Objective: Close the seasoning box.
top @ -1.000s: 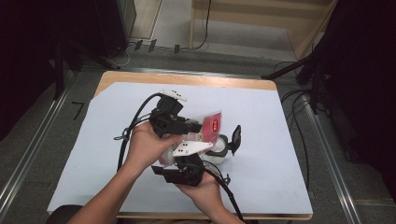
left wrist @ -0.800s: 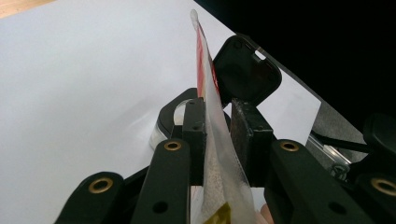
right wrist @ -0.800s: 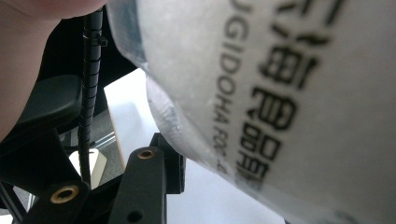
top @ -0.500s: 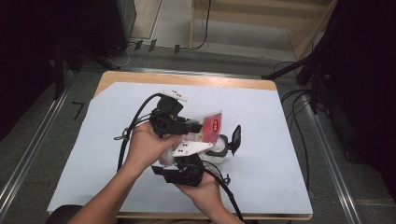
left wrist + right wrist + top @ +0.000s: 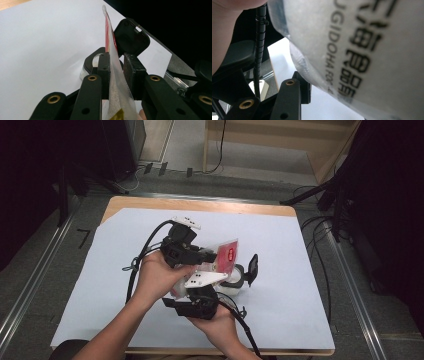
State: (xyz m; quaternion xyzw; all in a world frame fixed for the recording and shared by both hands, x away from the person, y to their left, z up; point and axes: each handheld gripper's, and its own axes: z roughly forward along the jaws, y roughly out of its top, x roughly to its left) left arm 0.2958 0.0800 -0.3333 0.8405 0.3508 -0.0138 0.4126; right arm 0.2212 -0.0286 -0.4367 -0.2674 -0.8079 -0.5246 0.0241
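Note:
A clear plastic pouch with a red label hangs tilted between both hands, just above a small clear container whose black flip lid stands open. My left gripper is shut on the pouch, whose grainy contents show between the pads. Behind those jaws sit the container and its lid. My right gripper sits lower, under the pouch's bottom end. In the right gripper view the pouch with black print hides one jaw, and one finger shows.
A white sheet covers the wooden table. Black cables trail from both grippers across the sheet. Metal floor rails run along both sides, and a wooden frame stands beyond the far edge.

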